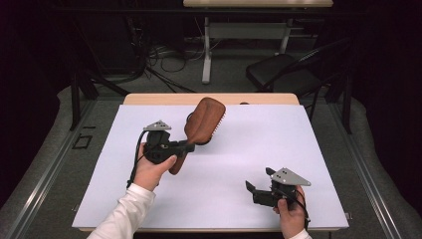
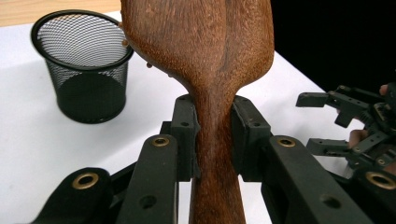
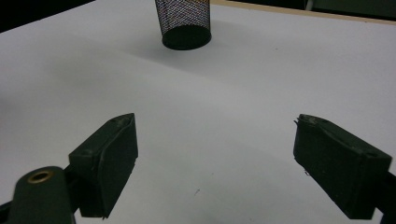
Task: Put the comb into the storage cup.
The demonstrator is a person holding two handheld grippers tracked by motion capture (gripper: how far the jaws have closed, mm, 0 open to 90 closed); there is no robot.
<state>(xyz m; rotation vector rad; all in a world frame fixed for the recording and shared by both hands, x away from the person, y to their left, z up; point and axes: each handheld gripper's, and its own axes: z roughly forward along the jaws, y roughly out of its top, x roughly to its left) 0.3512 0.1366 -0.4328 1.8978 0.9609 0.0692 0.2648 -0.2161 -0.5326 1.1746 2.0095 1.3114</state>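
- Now the left gripper (image 1: 190, 146) is clamped on the narrow neck of a wooden hairbrush (image 1: 204, 121). It holds the brush in the air over the left half of the desk (image 1: 239, 164), toward the far edge.
- Seen from the left gripper view, both pads press the neck of the brush (image 2: 205, 51) squarely, one on each side, so the grip looks secure to me.
- A black mesh cup (image 2: 83, 65) stands on the white cover near the far edge of the desk. I judge that the brush should go into it, handle first or head first I cannot say.
- To do this step well, I would keep the pads tight, bring the brush right above the opening of the cup, and lower it slowly so the light cup does not tip.
- The right gripper (image 1: 260, 188) waits with its jaws wide apart and nothing between them, near the front right corner of the desk. It could steady the cup if needed.
- In the high view the brush head covers the cup almost fully.
- The bristles are seen only as a thin edge, and the end of the handle is behind the left hand (image 1: 152, 169).
- The top of the cup (image 3: 183, 23) is cut off in the right gripper view.
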